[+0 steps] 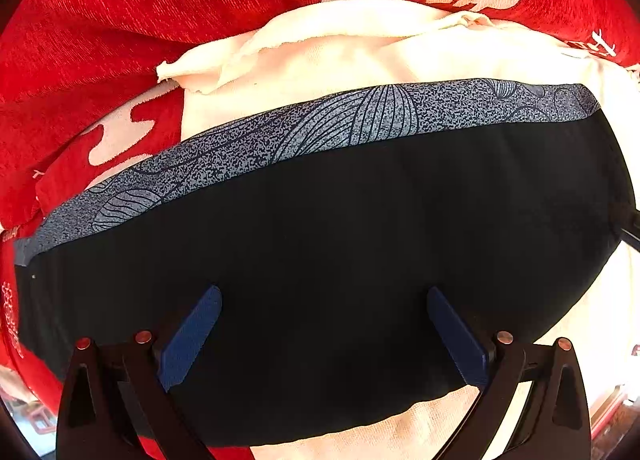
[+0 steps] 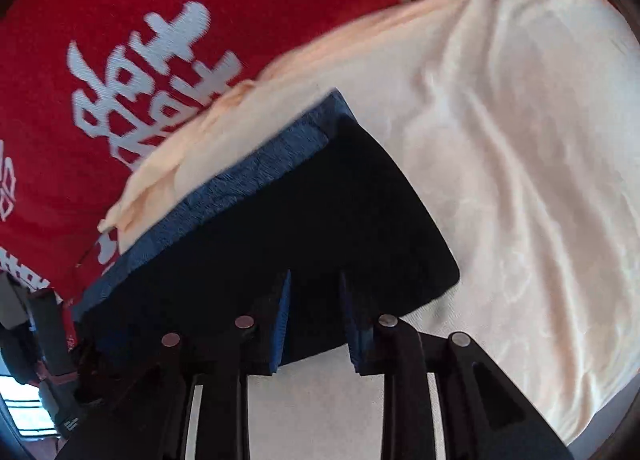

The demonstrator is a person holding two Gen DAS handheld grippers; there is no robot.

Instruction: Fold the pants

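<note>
Black pants (image 1: 320, 260) with a grey patterned waistband (image 1: 304, 136) lie folded on a cream cloth (image 1: 360, 56), which is spread over a red blanket (image 1: 140, 0) with white characters. Left gripper (image 1: 324, 292) points down over the pants, its blue fingers (image 1: 192, 336) wide apart with only flat fabric between them. Right gripper (image 2: 314, 280) sits above the pants' near edge, its fingers (image 2: 282, 320) narrowly apart; whether they pinch fabric I cannot tell.

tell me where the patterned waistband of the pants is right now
In the left wrist view the grey patterned waistband runs along the far edge of the dark pants, lying on the cream cloth with the red blanket beyond.
</note>
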